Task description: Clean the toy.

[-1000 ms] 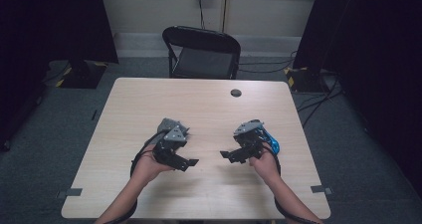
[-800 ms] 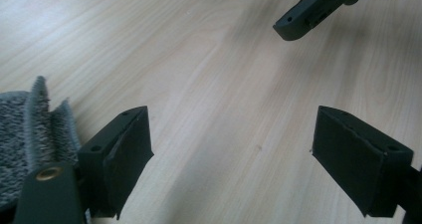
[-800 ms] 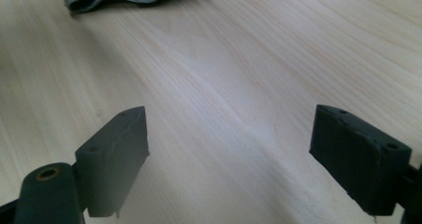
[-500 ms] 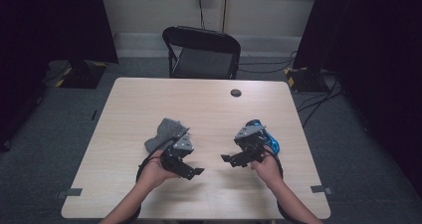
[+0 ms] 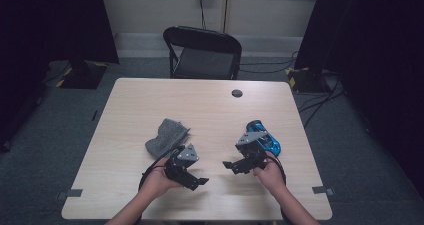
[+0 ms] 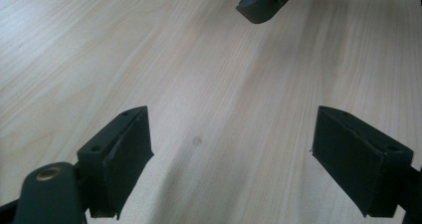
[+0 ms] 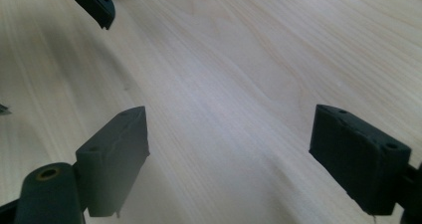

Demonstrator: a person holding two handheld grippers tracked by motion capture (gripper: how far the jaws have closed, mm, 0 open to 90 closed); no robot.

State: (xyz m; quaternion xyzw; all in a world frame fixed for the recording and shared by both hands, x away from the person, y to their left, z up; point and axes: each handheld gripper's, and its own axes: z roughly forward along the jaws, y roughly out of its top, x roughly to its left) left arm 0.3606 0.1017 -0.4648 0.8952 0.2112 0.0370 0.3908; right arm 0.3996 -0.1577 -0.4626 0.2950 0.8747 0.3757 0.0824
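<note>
High view, near to far. At the counter's near edge the person's two forearms enter from below, each hand holding a tool just above the bare wood. The left tool [image 5: 200, 181] sits left of the counter's middle, its jaws spread and pointed toward the right tool; a black cable loops from its rear. The right tool [image 5: 230, 165] sits to the right of the middle, its jaws likewise spread and pointed back toward the left one. Neither tool holds anything, and the two stand near each other without touching.

Left gripper view: the two black jaws stand wide apart over the light wood grain of the counter [image 6: 209, 74], with one jaw tip of the other tool at the upper edge. Right gripper view: the same arrangement, jaws wide apart over bare wood, with a jaw tip of the left tool at the upper left.

Just beyond the left tool, a grey cloth [image 5: 166, 134] lies crumpled flat on the counter, toward the left side and apart from the tool. Beyond the right tool, just beside it, a blue toy car [image 5: 266, 140] rests near the counter's right edge. Farther off, a small dark round disc [image 5: 237, 93] sits close to the far edge. Behind the counter stands a black folding chair [image 5: 204, 52] on the grey floor.
</note>
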